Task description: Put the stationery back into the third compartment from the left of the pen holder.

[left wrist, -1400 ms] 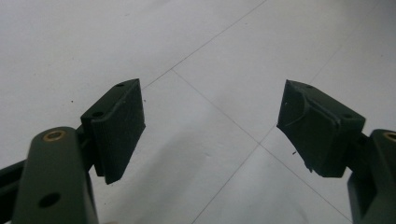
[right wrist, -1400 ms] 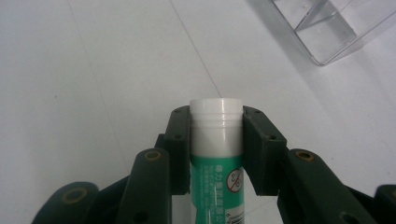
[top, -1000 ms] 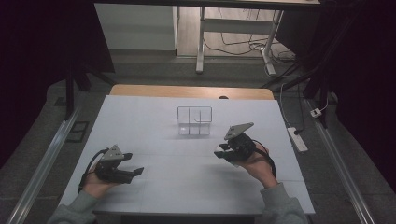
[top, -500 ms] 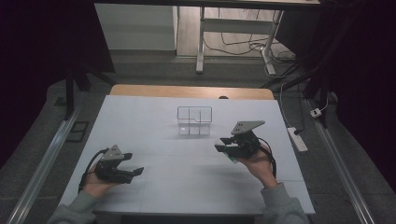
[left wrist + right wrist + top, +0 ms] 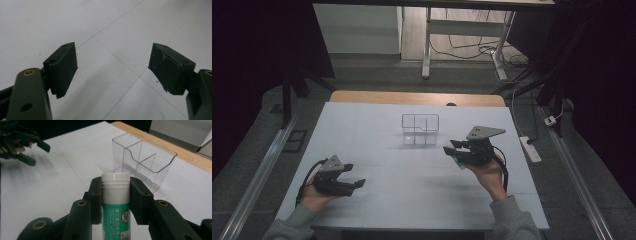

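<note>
My right gripper (image 5: 451,148) (image 5: 115,200) is shut on a white-capped tube with a green label (image 5: 115,205) (image 5: 457,161), the pads pressing its sides just below the cap. It hovers right of and slightly nearer than a clear plastic organiser with compartments (image 5: 420,129) (image 5: 142,162), its jaws pointing left toward it. My left gripper (image 5: 358,184) (image 5: 112,67) stands open over the white table near the front left, nothing between its pads. In the right gripper view the left gripper (image 5: 30,147) shows far off at the upper left.
The white table surface (image 5: 402,170) has a wooden strip (image 5: 417,98) along its far edge. A power strip (image 5: 530,148) lies on the floor to the right. Metal rails run along both sides of the table.
My right gripper with the tube has risen a little and drifted right and away. The left gripper has stayed where it was.
</note>
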A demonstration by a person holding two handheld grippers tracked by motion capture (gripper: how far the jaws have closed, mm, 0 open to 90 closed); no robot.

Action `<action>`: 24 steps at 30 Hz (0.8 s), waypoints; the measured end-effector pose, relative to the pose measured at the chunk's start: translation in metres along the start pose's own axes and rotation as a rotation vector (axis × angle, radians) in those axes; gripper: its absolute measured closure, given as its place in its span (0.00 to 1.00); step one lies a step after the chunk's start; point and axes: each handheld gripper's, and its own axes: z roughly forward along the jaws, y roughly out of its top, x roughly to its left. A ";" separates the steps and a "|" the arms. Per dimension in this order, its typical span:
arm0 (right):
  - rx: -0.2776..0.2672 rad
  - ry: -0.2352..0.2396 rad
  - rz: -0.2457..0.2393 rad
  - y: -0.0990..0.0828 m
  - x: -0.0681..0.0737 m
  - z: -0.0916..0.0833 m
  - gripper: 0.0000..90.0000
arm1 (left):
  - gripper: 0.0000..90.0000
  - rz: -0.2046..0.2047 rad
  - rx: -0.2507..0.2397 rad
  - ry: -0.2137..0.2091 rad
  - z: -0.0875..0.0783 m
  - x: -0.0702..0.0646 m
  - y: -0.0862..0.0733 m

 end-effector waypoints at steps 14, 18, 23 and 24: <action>-0.099 -0.042 0.048 0.006 -0.008 -0.007 0.71 | 0.25 -0.008 0.000 -0.001 0.000 0.001 -0.001; -0.122 -0.047 0.060 0.009 -0.011 -0.005 0.71 | 0.25 -0.015 -0.007 0.003 0.000 0.001 0.000; -0.159 -0.053 0.077 0.014 -0.015 -0.002 0.71 | 0.25 -0.004 0.001 0.001 0.003 -0.002 0.001; -0.162 -0.052 0.079 0.015 -0.015 -0.002 0.71 | 0.25 -0.001 0.003 0.000 0.003 -0.002 0.001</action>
